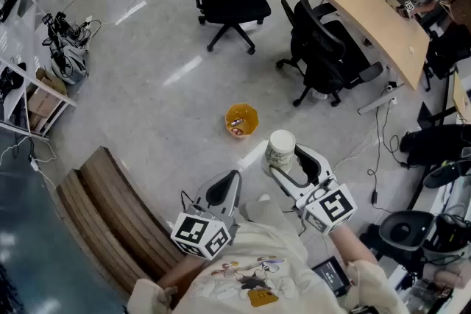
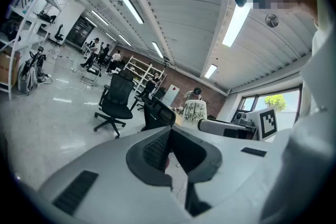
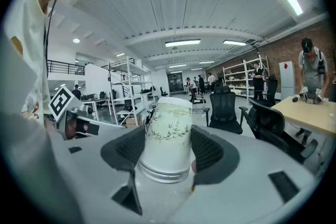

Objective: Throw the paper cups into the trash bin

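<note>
Right claw grips one paper cup; left claw is closed; one orange bin.

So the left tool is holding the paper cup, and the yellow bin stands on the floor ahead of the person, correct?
Not quite. The paper cup is held by the right tool, not the left, as the right gripper view shows. The left tool is shut with nothing in it. The rest stands: the yellow bin is on the floor ahead of the person.
</note>
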